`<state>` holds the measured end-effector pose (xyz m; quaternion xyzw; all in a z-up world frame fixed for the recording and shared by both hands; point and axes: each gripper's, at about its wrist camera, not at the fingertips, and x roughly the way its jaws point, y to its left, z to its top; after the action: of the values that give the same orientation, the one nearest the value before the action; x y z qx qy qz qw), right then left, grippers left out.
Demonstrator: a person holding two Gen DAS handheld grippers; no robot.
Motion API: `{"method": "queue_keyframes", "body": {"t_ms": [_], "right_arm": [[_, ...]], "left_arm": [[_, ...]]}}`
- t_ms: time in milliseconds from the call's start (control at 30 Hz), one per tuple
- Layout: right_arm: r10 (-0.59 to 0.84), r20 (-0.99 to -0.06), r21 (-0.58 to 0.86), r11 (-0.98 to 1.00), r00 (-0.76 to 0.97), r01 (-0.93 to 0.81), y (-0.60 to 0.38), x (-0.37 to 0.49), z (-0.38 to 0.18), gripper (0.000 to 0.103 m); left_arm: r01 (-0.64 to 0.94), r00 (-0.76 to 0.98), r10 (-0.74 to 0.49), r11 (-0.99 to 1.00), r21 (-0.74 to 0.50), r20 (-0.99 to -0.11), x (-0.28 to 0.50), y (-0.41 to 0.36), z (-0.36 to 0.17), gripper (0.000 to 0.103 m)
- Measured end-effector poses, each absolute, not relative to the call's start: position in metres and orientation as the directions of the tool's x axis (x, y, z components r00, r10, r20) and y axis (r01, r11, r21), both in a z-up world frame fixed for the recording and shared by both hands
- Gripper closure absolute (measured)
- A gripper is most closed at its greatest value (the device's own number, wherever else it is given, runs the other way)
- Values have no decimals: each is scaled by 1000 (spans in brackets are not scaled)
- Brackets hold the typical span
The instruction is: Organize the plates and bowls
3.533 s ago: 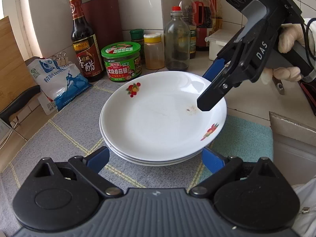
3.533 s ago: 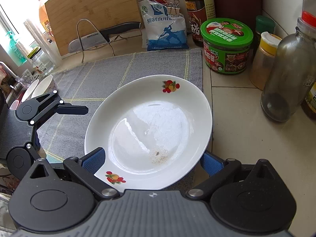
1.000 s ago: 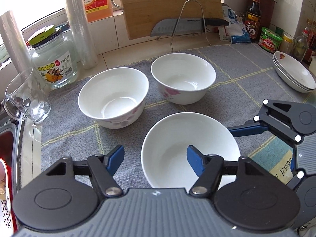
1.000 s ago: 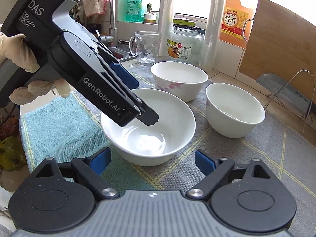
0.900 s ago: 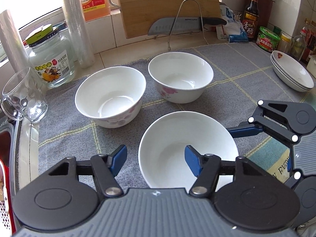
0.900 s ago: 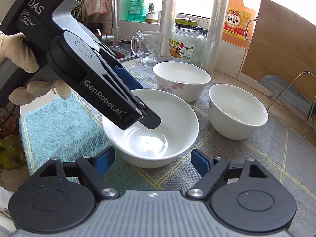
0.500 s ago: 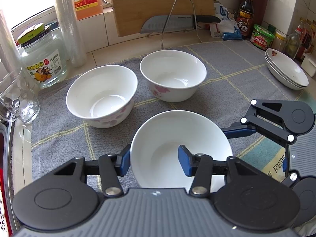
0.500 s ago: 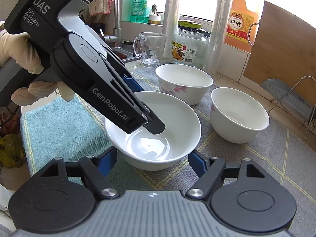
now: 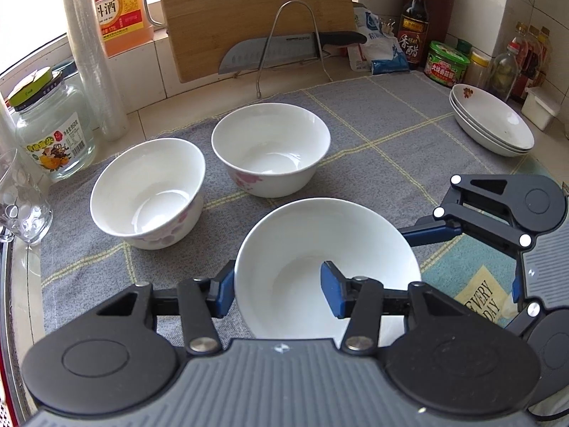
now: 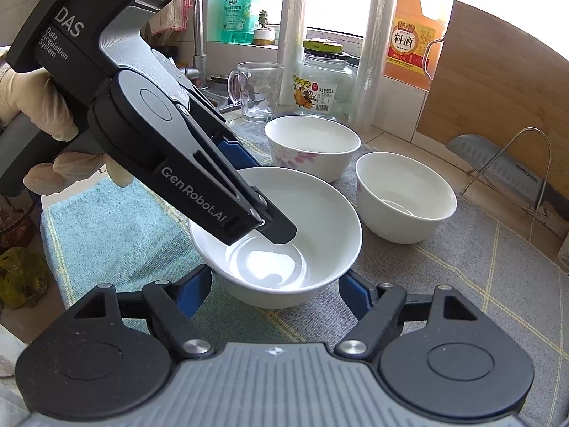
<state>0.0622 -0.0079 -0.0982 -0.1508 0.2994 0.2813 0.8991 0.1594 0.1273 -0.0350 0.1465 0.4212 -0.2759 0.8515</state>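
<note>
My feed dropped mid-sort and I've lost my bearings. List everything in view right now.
nearest bowl: one, white, front of mat
left bowl: one, white with pink flowers, on mat
back bowl: one, white with pink flowers, on mat
plates: one stack, white with fruit print, far right
mat: one, grey
towel: one, teal, right of mat
cutting board: one, wooden, leaning at back
knife: one, black handle, before the board
glass jar: one, clear, far left
glass mug: one, clear, left edge
cooking wine jug: one, orange, back ledge
left gripper: black, open, straddling nearest bowl's rim
right gripper: black, open, beside same bowl
</note>
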Motion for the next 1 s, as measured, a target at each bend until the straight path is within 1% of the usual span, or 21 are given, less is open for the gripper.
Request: {"method": "queue_keyframes", "body": {"t_ms": [600, 1000], "right_arm": [[240, -632, -117, 911, 737, -397, -83, 29, -96, 21], [203, -652, -106, 929, 730, -353, -101, 32, -103, 21]], "left_arm": [[761, 400, -473, 649, -3, -785, 152, 35, -38, 54], [781, 357, -486, 624, -31, -798, 157, 9, -51, 54]]}}
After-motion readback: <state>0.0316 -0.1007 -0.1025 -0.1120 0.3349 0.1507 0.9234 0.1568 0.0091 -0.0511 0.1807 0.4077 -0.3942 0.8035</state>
